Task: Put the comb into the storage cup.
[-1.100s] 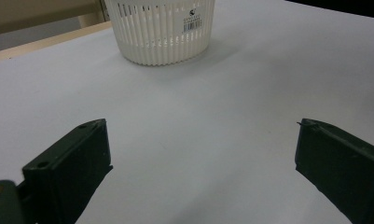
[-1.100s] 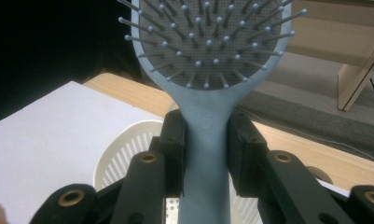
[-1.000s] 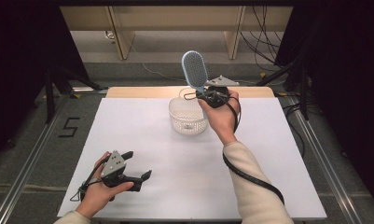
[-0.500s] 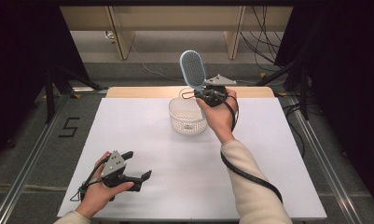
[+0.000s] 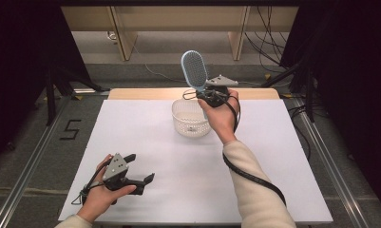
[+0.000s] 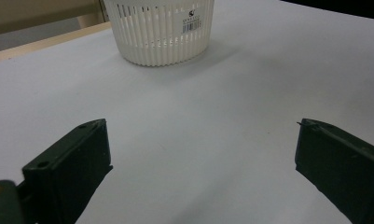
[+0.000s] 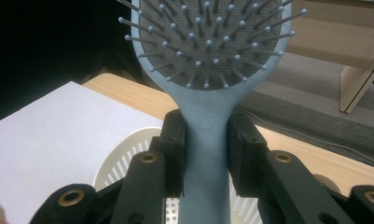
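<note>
One brush (image 5: 194, 70), at twelve o'clock. One white basket (image 5: 191, 118) just below it on one table (image 5: 145, 137). Two grippers: the right gripper (image 5: 208, 95) at twelve, the left gripper (image 5: 139, 168) at seven.

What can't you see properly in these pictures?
- Pale blue plastic hairbrush: the right gripper view's top edge cuts off its head; the right gripper, clamped on its handle, hides the lower end.
- White slotted plastic basket: the left gripper view cuts off its rim; in the high view the hand covers one side.
- Barcode label on the basket: too small to read.
</note>
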The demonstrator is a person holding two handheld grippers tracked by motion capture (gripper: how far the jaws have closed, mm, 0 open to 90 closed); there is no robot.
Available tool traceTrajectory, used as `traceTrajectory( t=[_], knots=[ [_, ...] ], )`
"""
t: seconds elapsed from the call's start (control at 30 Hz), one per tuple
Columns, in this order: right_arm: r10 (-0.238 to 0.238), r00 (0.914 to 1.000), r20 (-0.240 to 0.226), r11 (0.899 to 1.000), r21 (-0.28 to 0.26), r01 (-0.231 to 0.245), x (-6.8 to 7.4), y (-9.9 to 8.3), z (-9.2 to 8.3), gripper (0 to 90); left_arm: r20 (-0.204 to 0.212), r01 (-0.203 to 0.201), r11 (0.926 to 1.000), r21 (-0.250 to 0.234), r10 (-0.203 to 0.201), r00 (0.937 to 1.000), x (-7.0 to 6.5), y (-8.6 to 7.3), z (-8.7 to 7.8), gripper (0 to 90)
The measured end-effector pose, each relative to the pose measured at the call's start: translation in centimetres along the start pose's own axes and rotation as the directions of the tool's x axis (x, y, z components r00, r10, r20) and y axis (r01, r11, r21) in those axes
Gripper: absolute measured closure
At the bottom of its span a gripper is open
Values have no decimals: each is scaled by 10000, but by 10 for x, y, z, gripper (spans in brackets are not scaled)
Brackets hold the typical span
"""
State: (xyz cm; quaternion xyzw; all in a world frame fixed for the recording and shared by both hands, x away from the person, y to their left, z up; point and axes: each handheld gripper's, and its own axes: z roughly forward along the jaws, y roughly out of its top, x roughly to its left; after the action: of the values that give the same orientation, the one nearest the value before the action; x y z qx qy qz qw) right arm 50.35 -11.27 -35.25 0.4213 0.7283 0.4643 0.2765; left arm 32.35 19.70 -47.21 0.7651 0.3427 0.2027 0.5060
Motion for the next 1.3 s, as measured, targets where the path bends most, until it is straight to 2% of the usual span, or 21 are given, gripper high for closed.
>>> traceTrajectory(
  t=[1.3],
  knots=[
    [-56,10000,32,9999,153,56,1,1,19,703,36,-26,10000,-9,26,10000,0,0,0,28]
  ],
)
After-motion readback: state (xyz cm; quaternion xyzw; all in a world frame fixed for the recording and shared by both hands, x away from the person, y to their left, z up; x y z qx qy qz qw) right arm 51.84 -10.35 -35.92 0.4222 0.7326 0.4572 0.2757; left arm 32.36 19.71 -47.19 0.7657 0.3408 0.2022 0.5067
